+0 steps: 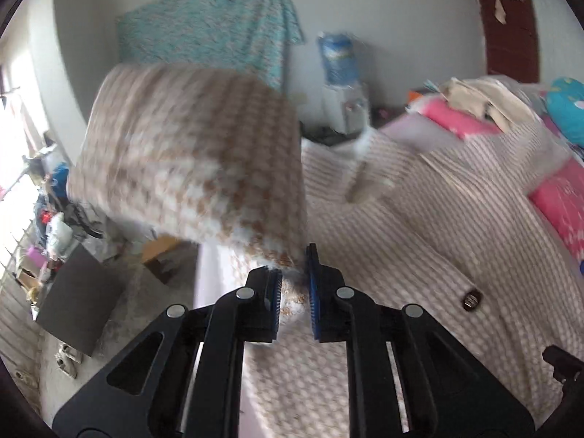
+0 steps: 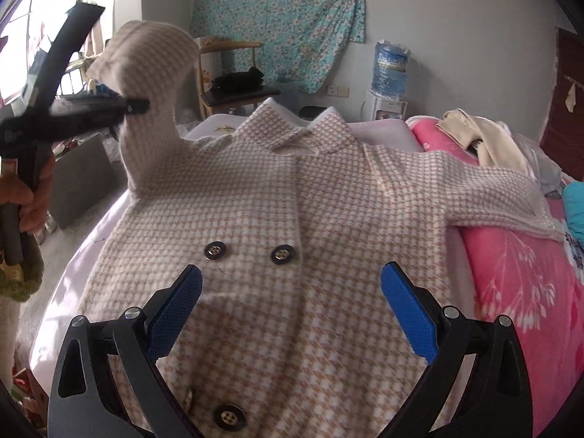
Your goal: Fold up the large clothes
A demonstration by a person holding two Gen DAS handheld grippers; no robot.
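On bed [image 2: 73, 255], coat [image 2: 292, 200] collar-away; left tongs [image 1: 295, 284] clamped on raised sleeve [image 2: 146, 73]; right tongs [image 2: 290, 288] apart.

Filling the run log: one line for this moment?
left gripper: shut on coat sleeve, lifted | right gripper: open above coat | stage: sleeve fold

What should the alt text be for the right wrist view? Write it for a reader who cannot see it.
A checked coat lies face up on a bed, its sleeve lifted by the left claw, which is shut on it. The right claw hovers open above the coat's dark buttons.
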